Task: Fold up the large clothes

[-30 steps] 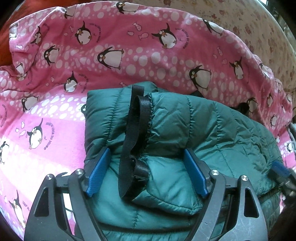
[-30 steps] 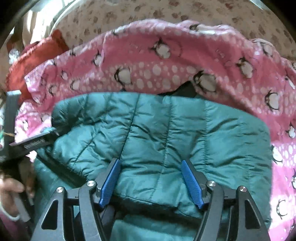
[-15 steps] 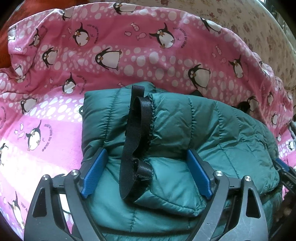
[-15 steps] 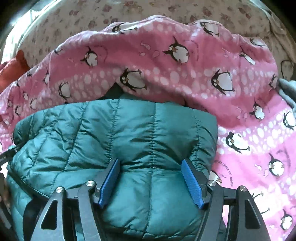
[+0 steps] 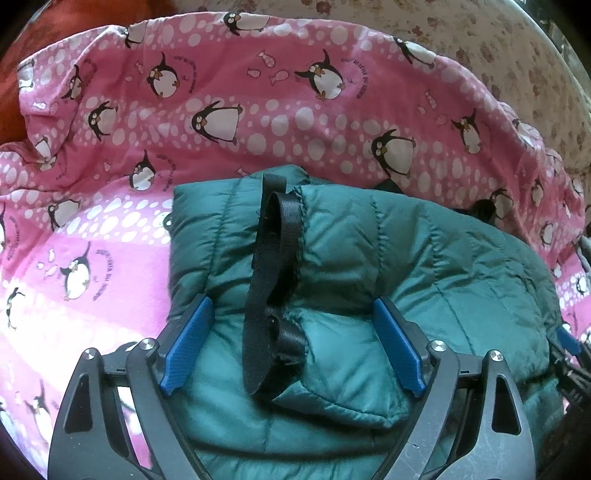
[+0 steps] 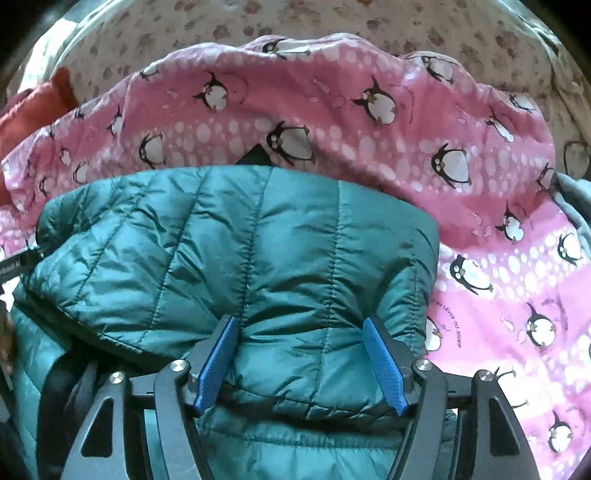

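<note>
A teal quilted puffer jacket (image 5: 424, 266) lies folded in a thick bundle on a pink penguin-print blanket (image 5: 258, 110). A black strap (image 5: 275, 266) runs over its folded edge. My left gripper (image 5: 291, 343) is open, its blue pads either side of the bundle's near left end, pressing into the fabric. In the right wrist view the jacket (image 6: 240, 258) fills the middle. My right gripper (image 6: 301, 365) is open, its pads straddling the bundle's near right end. The right gripper's tip shows at the left view's right edge (image 5: 569, 343).
The pink blanket (image 6: 498, 295) spreads around the jacket over a beige floral sheet (image 6: 332, 22). An orange-red cloth (image 6: 33, 107) lies at the far left. A grey cloth (image 6: 576, 199) shows at the right edge.
The right gripper has swung right along the bundle, so more pink blanket shows at its right. Both grippers stay open on the jacket; the left has barely moved.
</note>
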A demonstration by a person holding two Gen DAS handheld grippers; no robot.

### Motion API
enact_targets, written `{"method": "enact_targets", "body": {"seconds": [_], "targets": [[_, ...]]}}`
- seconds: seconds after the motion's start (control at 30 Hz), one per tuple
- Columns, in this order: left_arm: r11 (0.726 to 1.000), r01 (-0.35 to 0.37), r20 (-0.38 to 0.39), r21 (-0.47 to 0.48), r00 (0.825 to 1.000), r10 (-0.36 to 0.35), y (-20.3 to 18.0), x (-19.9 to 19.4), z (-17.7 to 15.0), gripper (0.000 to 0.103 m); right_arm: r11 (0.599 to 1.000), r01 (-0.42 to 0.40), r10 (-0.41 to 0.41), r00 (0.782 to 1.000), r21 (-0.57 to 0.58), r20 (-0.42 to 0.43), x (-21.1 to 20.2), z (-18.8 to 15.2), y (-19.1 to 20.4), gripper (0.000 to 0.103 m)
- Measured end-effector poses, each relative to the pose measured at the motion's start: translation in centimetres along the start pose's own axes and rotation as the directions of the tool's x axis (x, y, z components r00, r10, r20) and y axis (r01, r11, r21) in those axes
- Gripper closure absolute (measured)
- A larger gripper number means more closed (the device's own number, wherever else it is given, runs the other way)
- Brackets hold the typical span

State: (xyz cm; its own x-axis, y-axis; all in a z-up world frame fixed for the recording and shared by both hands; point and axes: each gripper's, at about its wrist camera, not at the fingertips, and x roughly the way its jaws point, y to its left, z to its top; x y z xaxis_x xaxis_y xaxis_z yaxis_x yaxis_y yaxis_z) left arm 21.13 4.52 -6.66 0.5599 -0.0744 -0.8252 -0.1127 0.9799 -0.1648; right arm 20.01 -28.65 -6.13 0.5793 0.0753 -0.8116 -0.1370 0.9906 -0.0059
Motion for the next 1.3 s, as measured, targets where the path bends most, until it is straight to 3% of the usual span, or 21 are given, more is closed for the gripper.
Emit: {"method": "enact_targets", "body": {"seconds": [0.23,0.37,0.67,0.9,1.3], "targets": [[0.999,-0.003,0.004,-0.042,1.0,0.003,1.8,-5.3,0.7,0.015,0.998,-0.07,0.069,0.994,0.008,0.09,-6.3,-1.3,-0.4,0.037],[0.999,-0.037,0.034,0.011,0.999,0.037,2.0,-8.8,-0.4,0.015,0.987,-0.152,0.15,0.987,0.049,0.055,-8.2,-3.0,-0.8,0.037],[0.998,-0.024,0.032,0.057,0.999,0.022,2.9,-13.7,-6.4,0.015,0.976,-0.189,0.193,0.981,0.108,-0.024,-9.6,-8.5,-1.0,0.037],[0.998,-0.039,0.027,0.058,0.999,0.038,3.7,-15.4,-11.4,0.015,0.977,-0.192,0.195,0.981,0.097,-0.019,-12.5,-11.8,-0.7,0.036],[0.997,-0.063,-0.012,0.051,0.998,0.064,6.0,-16.8,-17.4,0.015,0.97,-0.213,0.224,0.971,0.122,-0.086,-14.0,-17.2,-1.0,0.037]]}}
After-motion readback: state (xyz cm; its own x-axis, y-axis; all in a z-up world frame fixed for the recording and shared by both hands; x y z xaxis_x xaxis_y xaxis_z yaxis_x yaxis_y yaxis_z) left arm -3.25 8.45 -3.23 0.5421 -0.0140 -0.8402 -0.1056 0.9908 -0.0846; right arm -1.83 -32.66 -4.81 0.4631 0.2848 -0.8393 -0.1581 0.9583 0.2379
